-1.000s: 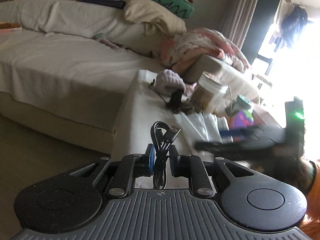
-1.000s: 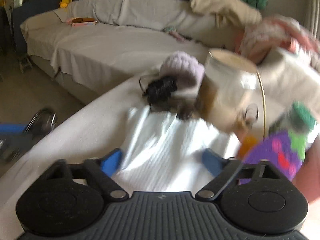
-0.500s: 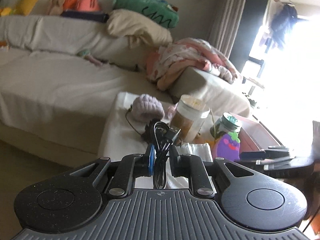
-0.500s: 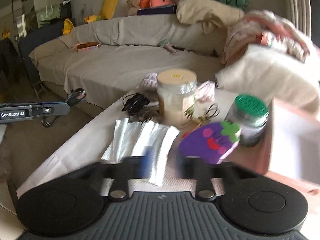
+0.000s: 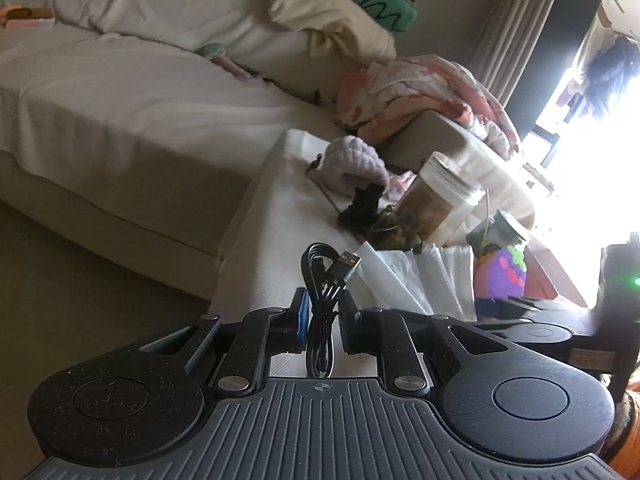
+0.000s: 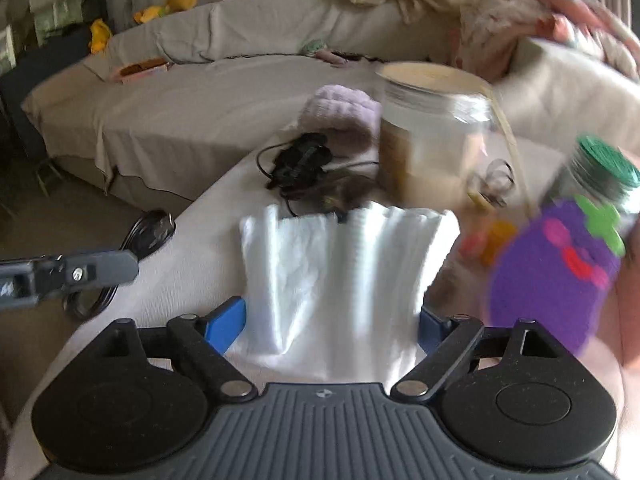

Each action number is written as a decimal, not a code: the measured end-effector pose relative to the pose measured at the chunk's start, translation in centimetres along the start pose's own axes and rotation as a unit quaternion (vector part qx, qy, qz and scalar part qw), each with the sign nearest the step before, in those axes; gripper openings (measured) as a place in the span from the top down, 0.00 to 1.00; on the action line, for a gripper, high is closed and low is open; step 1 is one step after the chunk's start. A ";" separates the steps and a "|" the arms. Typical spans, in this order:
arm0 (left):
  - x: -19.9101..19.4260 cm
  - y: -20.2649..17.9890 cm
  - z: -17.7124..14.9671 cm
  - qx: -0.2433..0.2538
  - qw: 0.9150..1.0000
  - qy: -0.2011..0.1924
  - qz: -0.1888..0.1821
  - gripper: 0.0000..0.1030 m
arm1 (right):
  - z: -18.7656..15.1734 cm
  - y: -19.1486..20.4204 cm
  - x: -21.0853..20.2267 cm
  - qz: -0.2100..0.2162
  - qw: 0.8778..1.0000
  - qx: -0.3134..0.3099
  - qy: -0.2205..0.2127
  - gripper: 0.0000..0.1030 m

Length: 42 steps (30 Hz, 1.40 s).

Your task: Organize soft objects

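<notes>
Right gripper (image 6: 332, 320) has swung back in from half a second ago, fingers spread wide either side of the white cloth (image 6: 344, 268) lying flat on the counter (image 5: 272, 216). Left gripper (image 5: 323, 316) stays clamped on the black cable (image 5: 320, 304). Risk: closing now pinches only the cloth's near edge, and it slips free.

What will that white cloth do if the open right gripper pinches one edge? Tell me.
The white cloth is thin and creased, so it will probably droop, feel light and unfold. Its far edge lies near a black cable bundle, which may snag.
</notes>
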<state>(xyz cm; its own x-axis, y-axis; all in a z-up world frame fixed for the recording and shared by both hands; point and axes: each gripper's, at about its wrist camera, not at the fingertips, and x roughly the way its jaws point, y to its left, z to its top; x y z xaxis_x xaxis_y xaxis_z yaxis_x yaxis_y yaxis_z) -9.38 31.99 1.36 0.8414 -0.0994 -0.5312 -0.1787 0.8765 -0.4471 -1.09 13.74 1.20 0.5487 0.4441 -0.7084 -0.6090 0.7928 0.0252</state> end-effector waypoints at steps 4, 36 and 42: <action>-0.5 0.2 -0.1 0.000 1.000 -0.004 -0.002 0.82 | -0.3 0.4 -0.2 -0.005 1.000 -0.023 -0.013 0.28; 5.1 -30.3 -0.6 0.304 0.928 0.084 -0.196 0.81 | -15.1 -27.1 -26.1 -0.137 0.965 0.177 -0.136 0.93; 3.9 -23.5 -5.1 0.344 0.918 0.156 -0.118 0.81 | -14.5 -25.7 -22.3 -0.097 0.975 0.177 -0.096 0.93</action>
<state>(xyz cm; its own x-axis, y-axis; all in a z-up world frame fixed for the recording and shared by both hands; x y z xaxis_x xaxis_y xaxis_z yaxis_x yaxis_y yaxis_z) -4.47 8.58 6.08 0.6090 -0.3612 -0.7062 0.4450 0.8926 -0.0728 -5.97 -22.64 6.09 0.7517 0.3148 -0.5795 -0.2667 0.9488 0.1695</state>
